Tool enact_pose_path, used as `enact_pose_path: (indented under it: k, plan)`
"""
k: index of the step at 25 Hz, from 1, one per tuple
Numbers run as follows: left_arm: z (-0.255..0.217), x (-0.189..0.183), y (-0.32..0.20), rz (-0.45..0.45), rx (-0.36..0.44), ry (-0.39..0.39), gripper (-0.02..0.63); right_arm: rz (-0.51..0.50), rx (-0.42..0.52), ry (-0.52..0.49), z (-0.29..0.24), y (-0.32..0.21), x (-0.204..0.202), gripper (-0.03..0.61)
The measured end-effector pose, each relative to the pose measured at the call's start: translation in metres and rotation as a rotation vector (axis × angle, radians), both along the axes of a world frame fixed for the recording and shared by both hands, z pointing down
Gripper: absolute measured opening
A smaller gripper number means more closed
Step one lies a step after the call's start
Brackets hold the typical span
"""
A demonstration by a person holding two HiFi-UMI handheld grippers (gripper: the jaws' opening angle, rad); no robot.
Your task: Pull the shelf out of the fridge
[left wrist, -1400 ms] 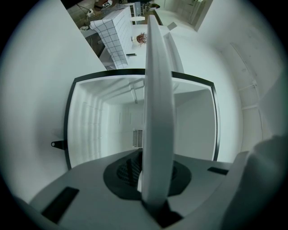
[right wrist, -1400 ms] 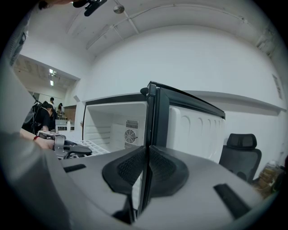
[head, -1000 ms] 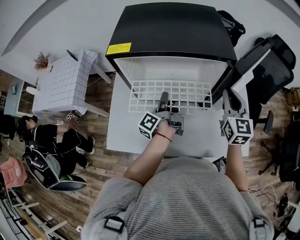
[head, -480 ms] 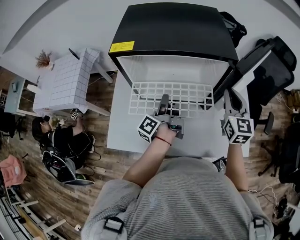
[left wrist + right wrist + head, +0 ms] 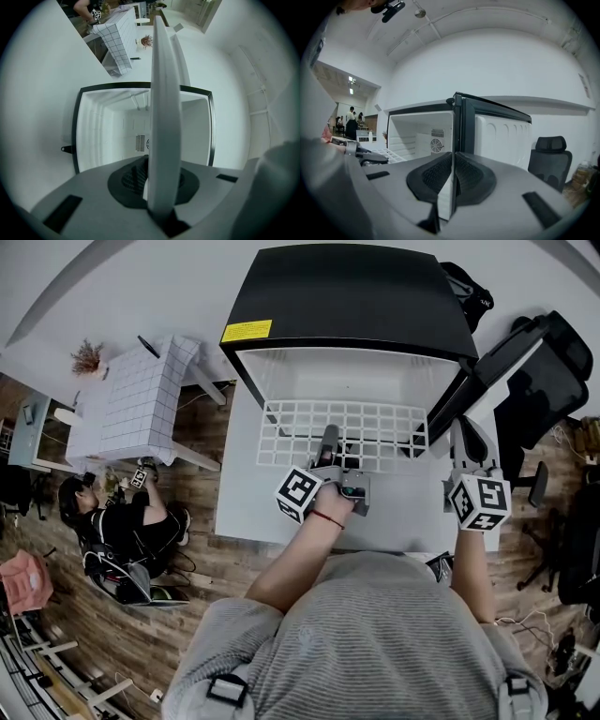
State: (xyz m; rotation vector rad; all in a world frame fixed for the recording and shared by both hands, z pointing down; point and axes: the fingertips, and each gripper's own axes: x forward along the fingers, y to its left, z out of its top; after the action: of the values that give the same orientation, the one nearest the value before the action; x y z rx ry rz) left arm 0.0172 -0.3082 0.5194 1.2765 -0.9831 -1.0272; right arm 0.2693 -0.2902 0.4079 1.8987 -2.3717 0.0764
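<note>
Since a second earlier the left gripper (image 5: 328,441) had come a shade nearer the person, bringing the front edge of the shelf (image 5: 375,427) with it, and the person on the floor (image 5: 122,526), at nine o'clock in the head view, had sat up into another pose. Otherwise little differed.

That white wire shelf lay flat, part-way out of the open fridge (image 5: 356,296), its front rows over the white surface (image 5: 248,493) before the cabinet. It reached back toward the pale cavity at twelve o'clock. The left gripper was clenched on the middle of the front edge. In the left gripper view the shelf ran edge-on as a thick white band from between the dark pads (image 5: 129,178) straight toward the cavity.

The right gripper (image 5: 464,439) hovered at three o'clock of the left one, beside the lower end of the fridge door (image 5: 448,407), which stood swung open. Its jaws were pressed together on nothing, the pads meeting in one line in the right gripper view.

A black office chair (image 5: 539,381) stood at two o'clock of the fridge, and a table under a white checked cloth (image 5: 131,409) at nine o'clock
</note>
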Motion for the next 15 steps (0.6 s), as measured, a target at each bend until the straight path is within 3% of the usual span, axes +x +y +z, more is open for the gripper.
enact_pose_path:
  k: [8, 15]
  plan:
    - [-0.001, 0.002, -0.002, 0.015, 0.003, -0.003, 0.045, -0.127, 0.041, -0.102, -0.010, 0.032, -0.047, 0.015]
    - [-0.004, 0.001, -0.002, 0.024, 0.006, 0.001, 0.046, -0.199, 0.028, -0.119, -0.016, 0.069, -0.079, 0.015]
